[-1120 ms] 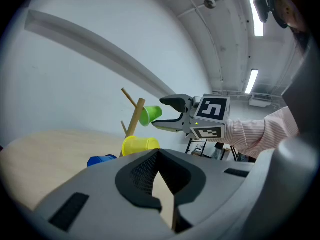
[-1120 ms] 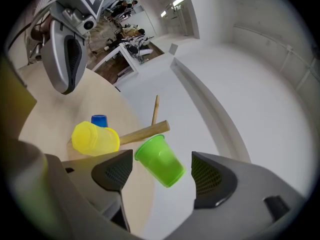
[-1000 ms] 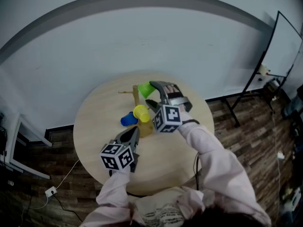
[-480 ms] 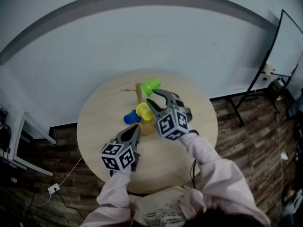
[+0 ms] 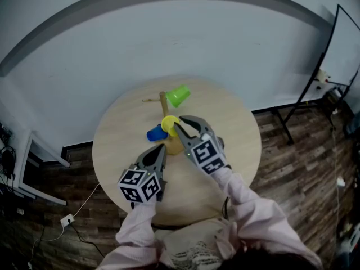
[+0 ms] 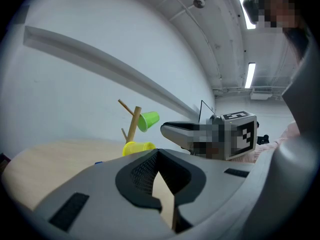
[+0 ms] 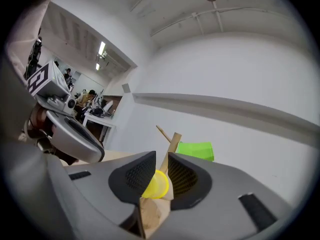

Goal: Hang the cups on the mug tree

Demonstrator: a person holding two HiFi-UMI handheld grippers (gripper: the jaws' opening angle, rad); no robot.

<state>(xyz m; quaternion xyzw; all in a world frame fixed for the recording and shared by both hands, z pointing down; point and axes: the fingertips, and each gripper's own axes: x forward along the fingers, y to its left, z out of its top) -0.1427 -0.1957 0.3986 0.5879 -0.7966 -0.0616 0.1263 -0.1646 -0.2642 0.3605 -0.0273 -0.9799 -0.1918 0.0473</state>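
The wooden mug tree stands mid-table. A green cup hangs on its upper peg, also seen in the right gripper view. A yellow cup and a blue cup sit lower by the trunk. My right gripper is level beside the yellow cup. Its jaws have just been closing to a narrow gap and grip nothing. The yellow cup shows through that gap, just past the tips. My left gripper rests nearer me, tips together and empty.
The round wooden table stands on a dark plank floor. A black tripod stand is at the right. A white shelf and a cable lie at the left. A pale wall curves behind.
My right gripper left the green cup hanging on the peg, drew back toward me to the yellow cup, rolled, and narrowed its jaws. The left gripper stayed put.
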